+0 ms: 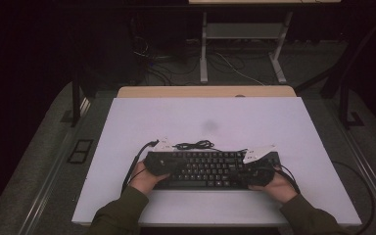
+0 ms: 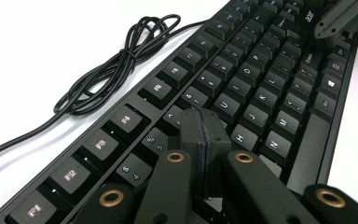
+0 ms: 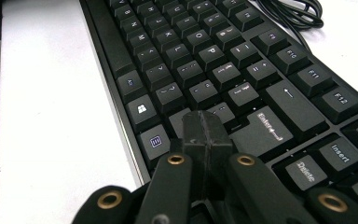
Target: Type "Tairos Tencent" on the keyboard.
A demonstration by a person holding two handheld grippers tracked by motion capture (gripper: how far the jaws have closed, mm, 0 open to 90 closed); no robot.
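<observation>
Lying flat near the front edge of the white table (image 1: 127, 122), one black keyboard (image 1: 210, 169), long axis running left to right, function row on the far side, space bar toward the person. Just behind its far edge, one bundled black cable (image 1: 193, 145), coiled loosely, well clear of the keys. Over the left end, left gripper (image 2: 200, 128), jaws pressed together, nothing between them, tip above the number and letter rows. Over the right end, right gripper (image 3: 205, 133), jaws likewise closed and empty, near the Enter key (image 3: 265, 128).
</observation>
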